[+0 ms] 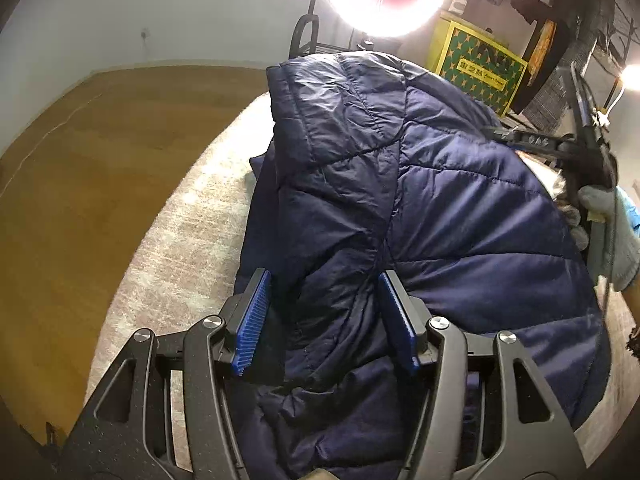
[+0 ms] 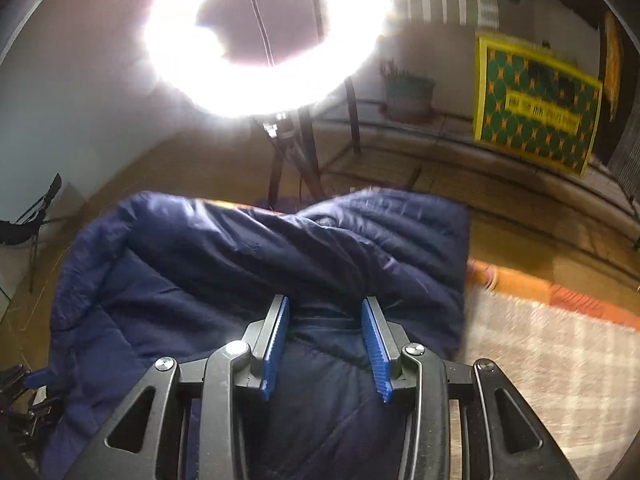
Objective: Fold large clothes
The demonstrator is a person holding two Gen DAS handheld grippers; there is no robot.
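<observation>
Nearest your left gripper [image 1: 324, 280], a thick bunch of the navy quilted jacket [image 1: 420, 184] sits pinched between its blue pads [image 1: 252, 328], and the jacket rises in front of you over the pale rug [image 1: 180, 220]. To its left the rug edge curves away to bare wooden floor [image 1: 88, 160], open and free. Your right gripper [image 2: 325, 308] also clamps a fold of the jacket [image 2: 224, 264], whose top edge hangs level across the view; rug [image 2: 540, 352] lies open to its right, with an orange border [image 2: 520, 284] before the floor. A ring light [image 2: 260, 40] glares ahead, a green and yellow box [image 2: 536, 108] beyond
</observation>
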